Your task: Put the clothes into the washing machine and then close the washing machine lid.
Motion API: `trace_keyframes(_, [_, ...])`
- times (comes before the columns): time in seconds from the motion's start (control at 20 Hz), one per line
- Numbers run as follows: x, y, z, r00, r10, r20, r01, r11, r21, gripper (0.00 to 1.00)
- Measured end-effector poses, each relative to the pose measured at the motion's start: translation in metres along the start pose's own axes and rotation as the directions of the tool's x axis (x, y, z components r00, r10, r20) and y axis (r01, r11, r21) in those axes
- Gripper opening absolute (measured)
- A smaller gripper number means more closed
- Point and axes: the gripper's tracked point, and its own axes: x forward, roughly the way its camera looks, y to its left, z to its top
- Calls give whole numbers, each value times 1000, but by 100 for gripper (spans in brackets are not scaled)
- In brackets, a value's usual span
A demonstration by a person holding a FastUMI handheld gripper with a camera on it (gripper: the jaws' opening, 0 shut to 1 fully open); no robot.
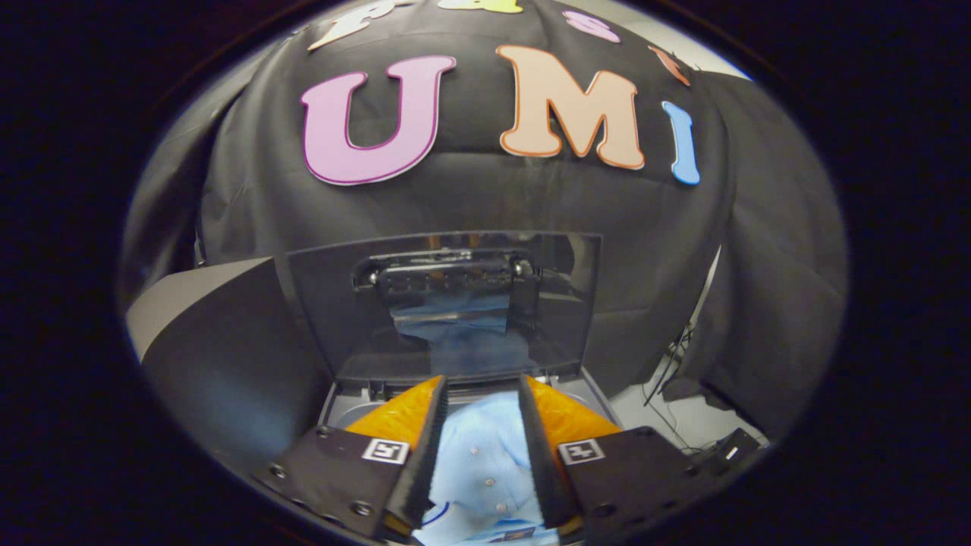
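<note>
The hand-held gripper [482,390] points forward and down toward the open top of a washing machine [588,388]. Its two fingers, black with orange outer faces and a square black-and-white marker on each base, stand well apart at their bases and narrow toward the tips, leaving a clear gap between them. A light blue garment [482,470] fills that gap (small round buttons run down its front, and a dark blue trim line shows near its lower part). The inner ribbed faces of both fingers run along the sides of the garment, but whether they press on it or merely frame it from above cannot be told.

The garment lies low between the fingers, over the washing machine's pale grey top opening; whether it is already inside the tub or hanging above it cannot be told. Just beyond the fingertips the machine's lid [447,303] stands raised and open, a dark, glossy, see-through panel with a black hinge piece near its upper middle; a blue reflection shows in it. A grey panel [205,303] stands beside the lid on one side. On the other side, cables [667,394] lie on the pale floor [683,425] beneath the draped black cloth wall [758,303].
</note>
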Motion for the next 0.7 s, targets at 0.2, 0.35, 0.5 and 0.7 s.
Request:
trace_keyframes(0.2, [-4,9,18,999,1,44,2,996,-84,100])
trace_keyframes(0.35, [-8,18,34,997,12,79,-7,998,-65,100])
trace_keyframes(0.5, [-14,23,68,986,16,164,-5,998,-69,100])
trace_keyframes(0.7, [-14,31,119,962,29,271,-12,998,-64,100])
